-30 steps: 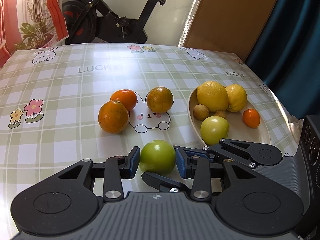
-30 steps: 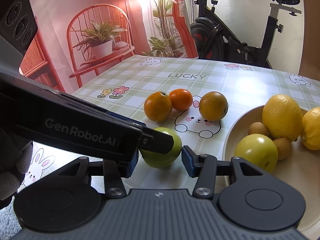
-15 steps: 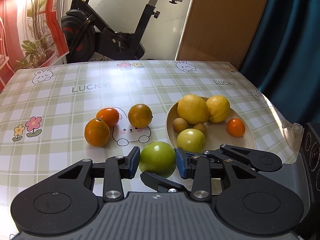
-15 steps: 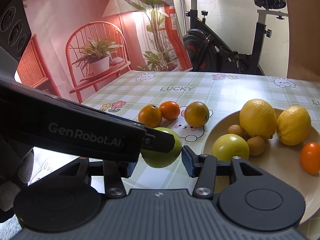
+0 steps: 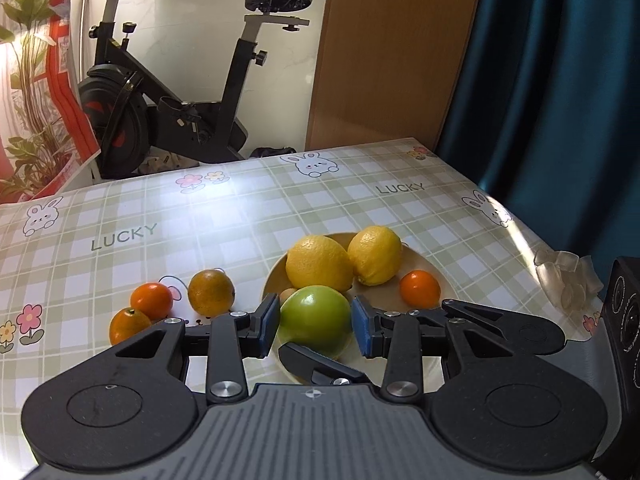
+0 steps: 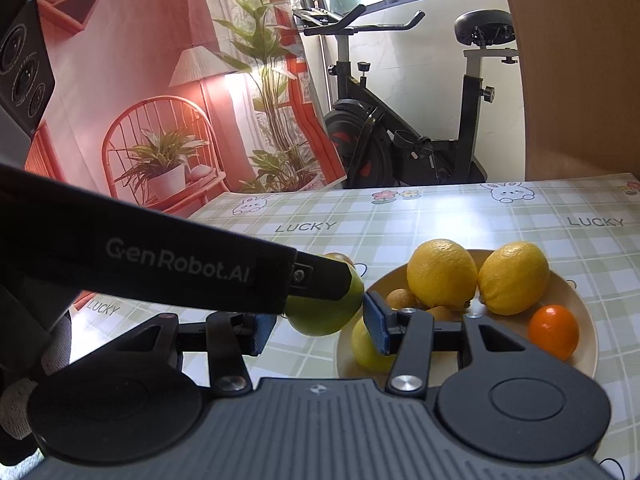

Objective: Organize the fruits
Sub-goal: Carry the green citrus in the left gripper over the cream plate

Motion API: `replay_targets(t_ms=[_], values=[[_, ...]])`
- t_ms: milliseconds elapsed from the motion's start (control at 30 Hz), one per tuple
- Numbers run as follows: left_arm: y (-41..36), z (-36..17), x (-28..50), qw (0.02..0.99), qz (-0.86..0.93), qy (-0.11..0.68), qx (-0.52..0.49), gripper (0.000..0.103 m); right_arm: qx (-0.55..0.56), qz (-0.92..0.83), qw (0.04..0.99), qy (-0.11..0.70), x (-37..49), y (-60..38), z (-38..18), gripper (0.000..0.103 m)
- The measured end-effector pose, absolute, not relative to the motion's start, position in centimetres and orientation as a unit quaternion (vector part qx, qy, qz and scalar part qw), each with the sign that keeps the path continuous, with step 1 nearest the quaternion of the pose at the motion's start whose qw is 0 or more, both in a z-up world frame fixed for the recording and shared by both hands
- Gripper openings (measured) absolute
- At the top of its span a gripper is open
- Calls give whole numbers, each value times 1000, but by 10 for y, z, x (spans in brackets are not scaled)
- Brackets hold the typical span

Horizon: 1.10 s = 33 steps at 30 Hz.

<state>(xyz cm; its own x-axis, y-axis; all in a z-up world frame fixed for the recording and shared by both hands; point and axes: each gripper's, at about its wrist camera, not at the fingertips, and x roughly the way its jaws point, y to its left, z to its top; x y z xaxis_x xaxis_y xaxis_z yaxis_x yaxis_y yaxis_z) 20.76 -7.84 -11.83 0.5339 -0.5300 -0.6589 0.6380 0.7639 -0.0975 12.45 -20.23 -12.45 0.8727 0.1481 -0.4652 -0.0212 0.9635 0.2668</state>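
Clearly the green apple (image 5: 315, 325) sits between the blue pads (image 5: 269, 325) of the left gripper (image 5: 315, 326), which pinch it on both sides and hold it off the table, over the near rim of the plate (image 5: 448, 280). From the right wrist the same apple (image 6: 324, 312) lies between the right gripper's (image 6: 318, 326) fingers too; the right-hand pad (image 6: 376, 326) touches it, but the left gripper's black finger crosses in front and hides the other side, so I cannot tell whether this pair truly grips. Only the right view shows a yellow-green apple (image 6: 366, 350) on the plate behind that pad; only the left view shows three oranges (image 5: 210, 294) on the checked tablecloth (image 5: 240, 216), beyond and left of its fingers. Both views show two lemons (image 5: 318, 262) and a small orange (image 5: 419, 288) on the plate beyond the fingertips. Both grippers point forward and tilt downward toward the plate
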Motion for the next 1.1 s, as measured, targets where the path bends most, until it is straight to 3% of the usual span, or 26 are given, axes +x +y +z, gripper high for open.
replay_targets(t_ms=[400,1100], values=[[-154,-151,220,846,-383,359,91,41,177,-54,947,264,116,-267,-142,50],[-169,-169,232,842,-376,373,99,41,181,-77,935,293,124,-273,-162,50]])
